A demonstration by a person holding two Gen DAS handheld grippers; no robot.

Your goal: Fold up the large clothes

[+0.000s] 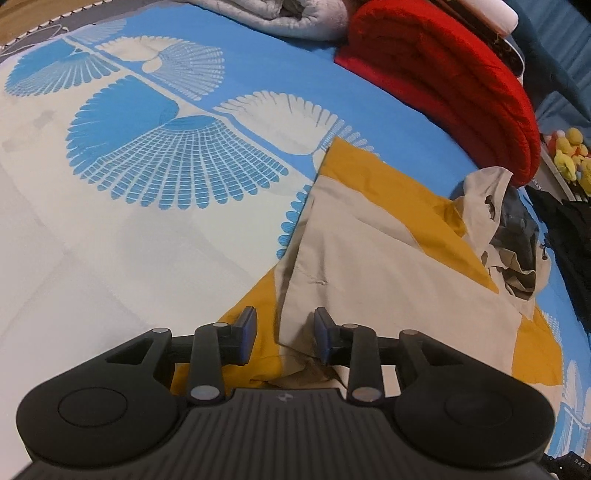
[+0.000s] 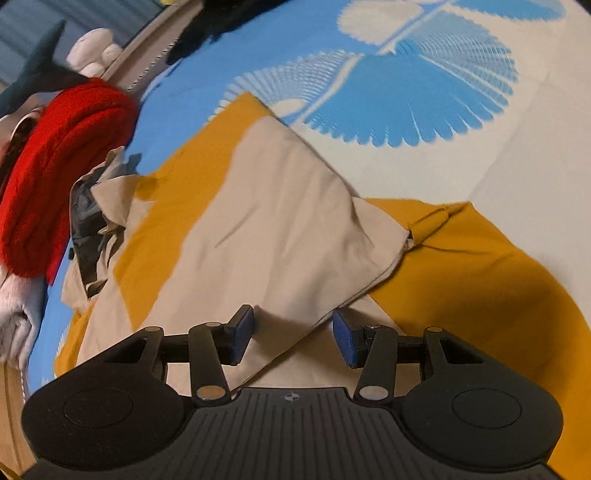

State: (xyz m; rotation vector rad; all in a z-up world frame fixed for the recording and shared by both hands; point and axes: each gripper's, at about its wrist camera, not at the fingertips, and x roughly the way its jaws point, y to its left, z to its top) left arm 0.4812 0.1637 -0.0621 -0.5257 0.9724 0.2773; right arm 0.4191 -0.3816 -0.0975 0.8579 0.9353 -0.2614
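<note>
A large beige and mustard-yellow jacket [image 1: 369,258] lies partly folded on the bed, its hood [image 1: 506,236] bunched at the far right. My left gripper [image 1: 284,339] is open just above the jacket's near beige edge, a fold of cloth between its blue pads. In the right wrist view the same jacket [image 2: 280,221] lies spread, with a beige sleeve folded across the yellow body. My right gripper [image 2: 293,338] is open, its jaws on either side of the sleeve's lower edge, not closed on it.
The bed cover [image 1: 129,221] is white and blue with fan shapes. A folded red garment [image 1: 443,81] and a grey quilted one [image 1: 280,14] lie at the far edge. Dark clothes [image 1: 569,240] and yellow plush toys [image 1: 569,155] sit at the right.
</note>
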